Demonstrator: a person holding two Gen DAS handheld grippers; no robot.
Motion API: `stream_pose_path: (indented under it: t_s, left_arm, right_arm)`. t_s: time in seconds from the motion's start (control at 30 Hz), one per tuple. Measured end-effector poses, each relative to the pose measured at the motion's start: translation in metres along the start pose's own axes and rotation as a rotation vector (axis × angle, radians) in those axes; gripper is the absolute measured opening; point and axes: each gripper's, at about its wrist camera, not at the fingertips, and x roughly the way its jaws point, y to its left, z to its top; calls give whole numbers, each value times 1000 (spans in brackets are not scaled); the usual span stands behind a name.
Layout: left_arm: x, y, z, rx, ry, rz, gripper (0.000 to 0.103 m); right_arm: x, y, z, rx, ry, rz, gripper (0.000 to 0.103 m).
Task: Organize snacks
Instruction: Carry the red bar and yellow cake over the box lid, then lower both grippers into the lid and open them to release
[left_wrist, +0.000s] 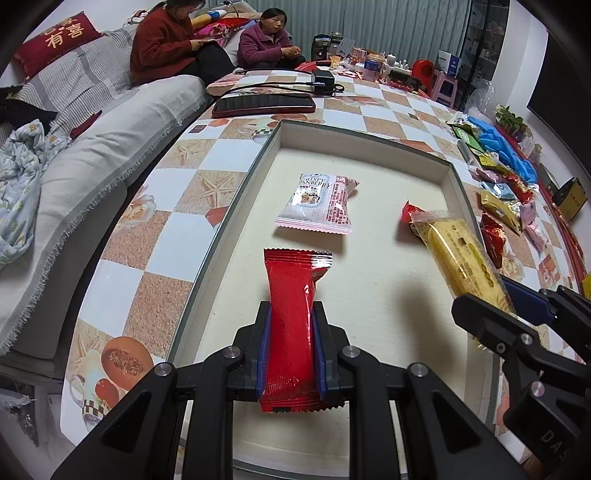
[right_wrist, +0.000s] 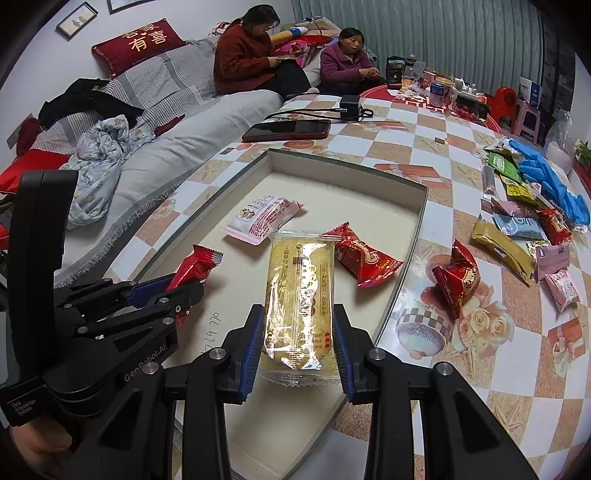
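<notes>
My left gripper (left_wrist: 291, 314) is shut on a long red snack packet (left_wrist: 293, 314) and holds it over the shallow cream box (left_wrist: 365, 142). My right gripper (right_wrist: 297, 314) is shut on a yellow cake packet (right_wrist: 299, 295), also over the box (right_wrist: 347, 173); it shows in the left wrist view (left_wrist: 458, 254) too. A white-and-pink cranberry packet (left_wrist: 319, 203) lies flat in the box, and a small red packet (right_wrist: 364, 256) lies beside it. The left gripper with its red packet (right_wrist: 195, 264) shows at the left of the right wrist view.
Several loose snack packets (right_wrist: 517, 236) and blue gloves (right_wrist: 550, 177) lie on the patterned table right of the box. A red packet (right_wrist: 458, 277) lies close to the box wall. A phone (right_wrist: 288, 130) and charger (right_wrist: 349, 105) lie behind. A sofa with two seated people is at left.
</notes>
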Motion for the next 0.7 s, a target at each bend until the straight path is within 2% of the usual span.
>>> stream_pose_path:
  t_s: [0.7]
  left_arm:
    - [17,-5,24,21,28,5,21]
  right_arm:
    - [8,-10,32,21,-9,-22,37]
